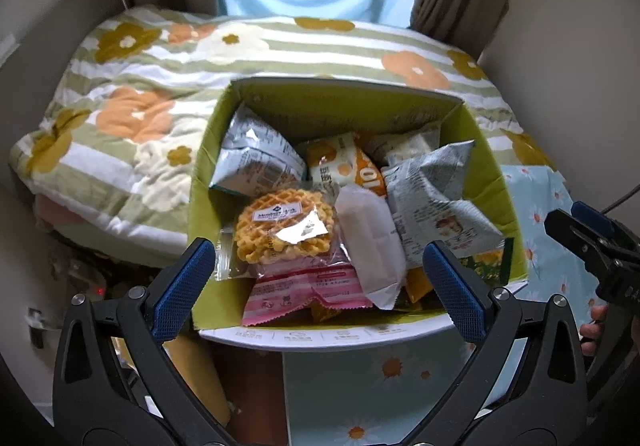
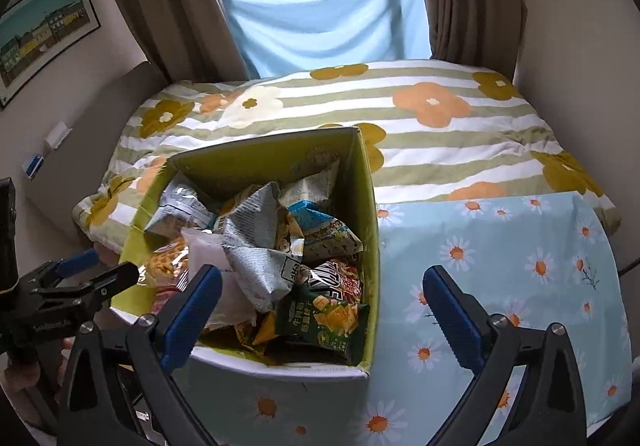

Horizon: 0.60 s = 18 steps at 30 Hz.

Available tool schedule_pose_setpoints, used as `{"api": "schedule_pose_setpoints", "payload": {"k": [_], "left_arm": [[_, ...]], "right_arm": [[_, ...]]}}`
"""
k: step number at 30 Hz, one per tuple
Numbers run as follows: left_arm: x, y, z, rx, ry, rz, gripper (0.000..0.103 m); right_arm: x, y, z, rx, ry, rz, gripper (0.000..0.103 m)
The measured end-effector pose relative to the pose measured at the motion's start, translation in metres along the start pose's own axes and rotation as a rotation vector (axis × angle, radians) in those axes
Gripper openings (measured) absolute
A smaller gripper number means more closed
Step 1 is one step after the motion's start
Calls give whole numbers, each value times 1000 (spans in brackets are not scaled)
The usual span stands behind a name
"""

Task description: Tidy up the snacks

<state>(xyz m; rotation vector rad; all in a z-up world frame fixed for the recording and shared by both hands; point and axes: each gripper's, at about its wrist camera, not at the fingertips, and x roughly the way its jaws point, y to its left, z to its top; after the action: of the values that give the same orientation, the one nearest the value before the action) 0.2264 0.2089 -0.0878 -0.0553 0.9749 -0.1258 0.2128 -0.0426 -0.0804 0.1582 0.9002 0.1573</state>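
Filling the upper half of both views, a bed with a striped flowered quilt is lying under a window with brown curtains and a light blue sheet hanging across the glass. Below the quilt, a pale blue cloth with daisies is covering the surface at the lower right of the right wrist view.

On this cloth, at the centre of both views, an open green cardboard box is standing, and it is holding the snacks. Its far wall is reaching toward the quilt. Inside, a grey crumpled bag is lying near the middle, another grey bag is leaning in the far left corner, and a dark green biscuit packet is sitting at the near right corner. A round waffle in clear wrap is resting on a pink packet at the near left side, just beside a white wrapped piece. An orange and white packet is standing further back.

The left gripper is hanging over the near edge of the box with its blue pads wide apart and nothing pressed between them. The right gripper is standing the same way, its jaws spread wide and empty, one finger over the box and the other over the daisy cloth. A fingertip of the person is showing at the right edge of the left wrist view.
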Motion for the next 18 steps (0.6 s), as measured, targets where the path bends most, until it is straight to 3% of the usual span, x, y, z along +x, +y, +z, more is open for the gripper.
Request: {"api": "schedule_pose_setpoints", "payload": {"k": [7,15,18], "left_arm": [[-64,-40,-2,7,-160,36,103],[-165,-110,-31,28,-401,59,103],[-188,-126,-47,26,-440,64,103]], "right_arm": [[-55,-15,6,-41,-107,17,100],[-161,-42,1,-113,-284,-89,100],[-190,-52,-14,-107,-319,-119,100]]}}
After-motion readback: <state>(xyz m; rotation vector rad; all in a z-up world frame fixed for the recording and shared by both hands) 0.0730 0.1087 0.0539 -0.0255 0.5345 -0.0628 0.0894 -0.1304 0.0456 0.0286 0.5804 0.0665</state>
